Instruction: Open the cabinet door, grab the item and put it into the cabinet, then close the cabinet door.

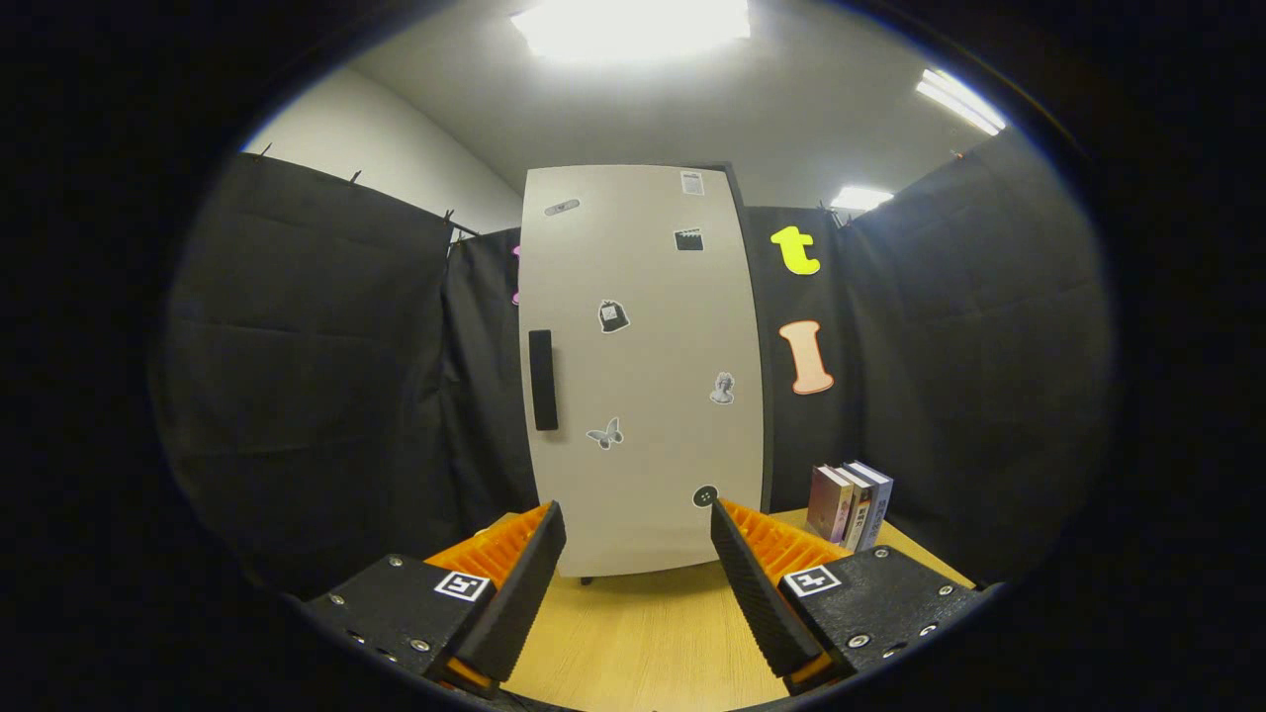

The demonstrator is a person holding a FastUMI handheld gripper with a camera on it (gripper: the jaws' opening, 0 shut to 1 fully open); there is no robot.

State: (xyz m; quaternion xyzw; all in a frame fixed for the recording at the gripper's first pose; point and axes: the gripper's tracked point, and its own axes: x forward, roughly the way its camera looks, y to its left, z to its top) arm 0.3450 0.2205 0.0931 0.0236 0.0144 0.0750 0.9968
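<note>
The gripper [638,524] had two wedge-shaped fingers [519,593] with ribbed inner faces, standing apart with nothing between them. Behind each finger sat a blocky housing [396,603] fastened with small silver screws. A square black-and-white marker [463,585] was fixed atop each housing, beside the finger's base.

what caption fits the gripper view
Open gripper faces the closed cabinet door, books standing to its right.

Glaring ceiling lights [630,28], sharp centre, perhaps softer, fisheye-bent edges.
</note>
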